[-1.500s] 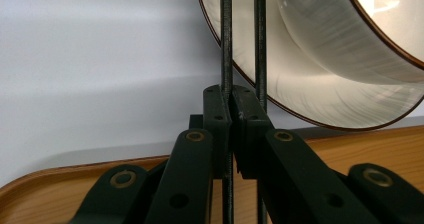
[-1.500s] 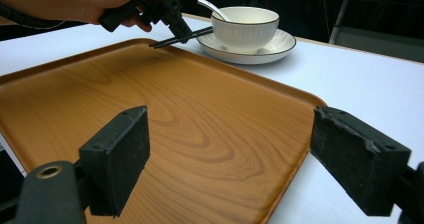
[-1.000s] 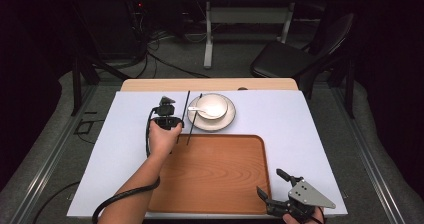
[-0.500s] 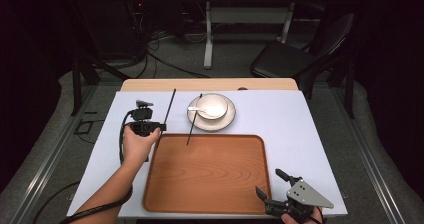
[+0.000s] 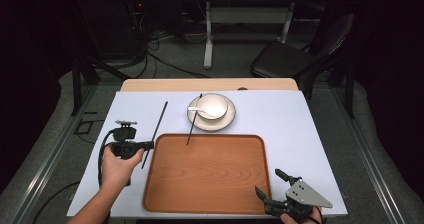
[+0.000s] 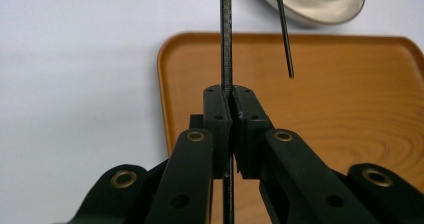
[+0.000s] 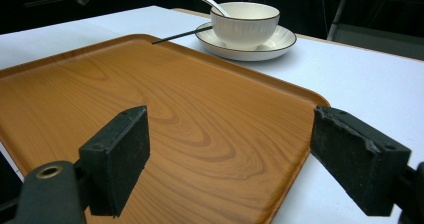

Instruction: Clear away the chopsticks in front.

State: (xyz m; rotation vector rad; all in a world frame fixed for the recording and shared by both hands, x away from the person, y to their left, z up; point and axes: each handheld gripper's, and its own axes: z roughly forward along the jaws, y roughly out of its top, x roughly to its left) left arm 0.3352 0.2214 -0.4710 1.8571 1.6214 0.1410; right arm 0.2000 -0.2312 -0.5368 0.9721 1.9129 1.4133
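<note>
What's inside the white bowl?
A white spoon sits in the bowl, its handle poking out over the rim. The bowl stands on a saucer. Whether there is any food inside cannot be told; the spoon's scoop is hidden in the right gripper view.

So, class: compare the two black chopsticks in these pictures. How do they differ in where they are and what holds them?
The held chopstick is clamped in the left gripper, left of the tray; the other chopstick is free of both grippers. The held chopstick lies beside the tray's left edge; the other chopstick leans on the plate with its tip over the tray's far rim. Both are thin, black and straight.
</note>
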